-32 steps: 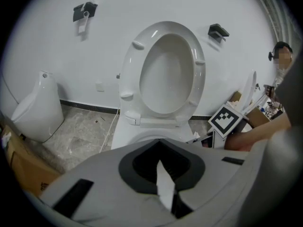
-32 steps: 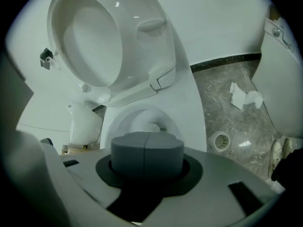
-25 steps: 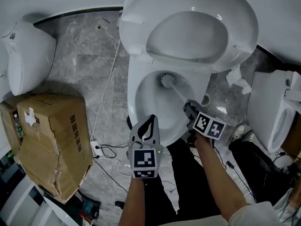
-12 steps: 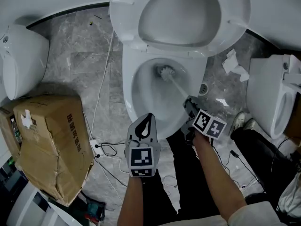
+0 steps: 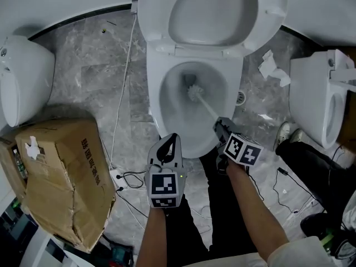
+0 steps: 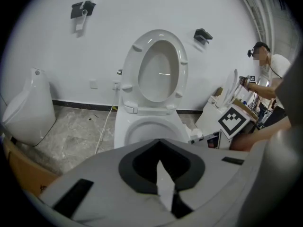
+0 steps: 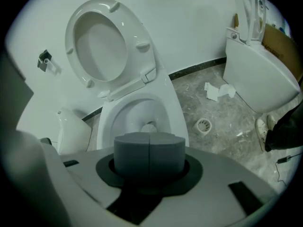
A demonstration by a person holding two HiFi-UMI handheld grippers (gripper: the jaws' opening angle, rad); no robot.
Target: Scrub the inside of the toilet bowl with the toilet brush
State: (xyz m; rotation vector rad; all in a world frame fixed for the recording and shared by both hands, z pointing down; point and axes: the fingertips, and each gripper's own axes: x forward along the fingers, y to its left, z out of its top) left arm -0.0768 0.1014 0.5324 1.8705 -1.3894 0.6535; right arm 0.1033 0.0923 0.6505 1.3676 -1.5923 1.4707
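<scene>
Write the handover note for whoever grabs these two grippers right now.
Right gripper: jaws shut on the toilet brush handle.
Left gripper: jaws shut, empty, by the near rim of the toilet bowl.
Brush head is down inside the bowl; seat is up.
Done: brush gripped and in the bowl.
To do: scrub around the inner wall; how much is already scrubbed cannot be told.

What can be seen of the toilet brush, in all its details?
The toilet brush has a round white bristle head and a thin, straight, pale handle that looks like plastic. Its thick grey upper end shows in the right gripper view. It slants down into the toilet bowl, with the head low in the basin, seemingly against the porcelain. The right gripper holds the upper end, fingers closed on it. Nothing else touches the brush.
</scene>
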